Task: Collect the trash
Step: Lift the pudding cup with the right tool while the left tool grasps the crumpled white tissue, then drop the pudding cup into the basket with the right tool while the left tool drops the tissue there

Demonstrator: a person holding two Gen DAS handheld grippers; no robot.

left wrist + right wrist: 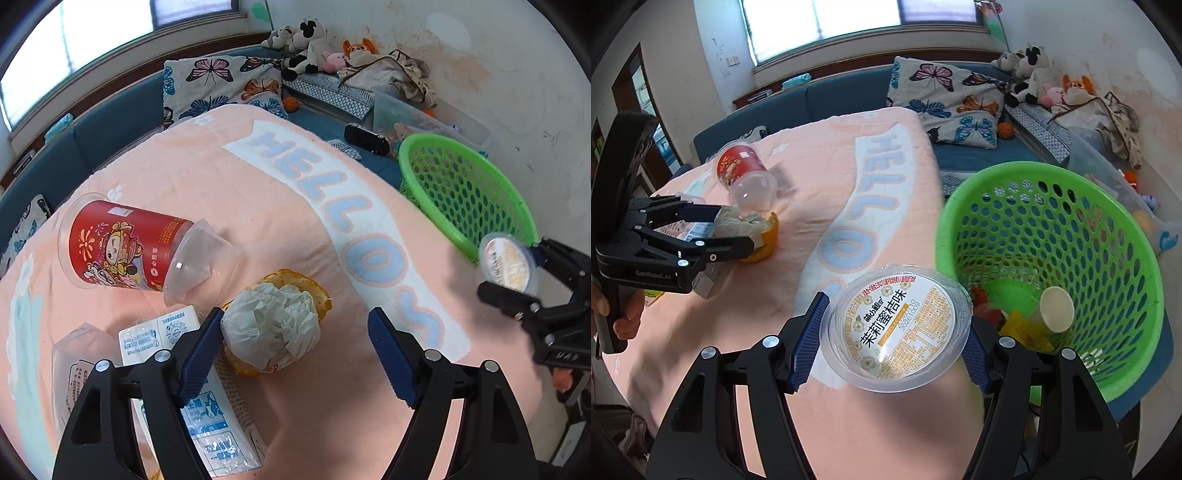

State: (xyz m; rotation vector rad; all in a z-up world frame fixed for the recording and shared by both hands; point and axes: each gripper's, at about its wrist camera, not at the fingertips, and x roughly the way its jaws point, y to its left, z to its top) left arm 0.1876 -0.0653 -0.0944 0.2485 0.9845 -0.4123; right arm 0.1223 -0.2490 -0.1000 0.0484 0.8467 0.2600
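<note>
**Trash on the pink HELLO blanket, one cup held near the basket**

The right gripper (pixel 892 349) is grasping a clear plastic cup (pixel 895 326) by its sides, its blue pads pressing on the cup wall. The cup is lying sideways in the jaws, just beside the rim of the green basket (pixel 1123 376). Its round label is showing Chinese characters, small flower marks and two lines of numbers, which seem to read 20260110 and 20261009. Inside the basket a paper cup (pixel 1057 309) and some yellow and red wrappers are lying.

The left gripper (pixel 295 345) is standing released, jaws wide. One pad is touching or almost touching a crumpled white tissue ball (pixel 271 326), which is sitting on orange peel (pixel 317 291); the other pad is well apart from it. On the body of this gripper I am reading "GenRoboLAI", though the last letters are not sure.

A red cartoon cup (pixel 122 251) is lying on its side near the tissue, and a white and blue carton (pixel 207 410) with small print is under the left jaw.

The blanket (pixel 258 206) is carrying big blue letters "HELLO". Behind it a blue sofa (pixel 849 96), a butterfly pillow (pixel 951 105) and plush toys (pixel 1034 74) are lining the stained wall, under a bright window (pixel 827 18).
</note>
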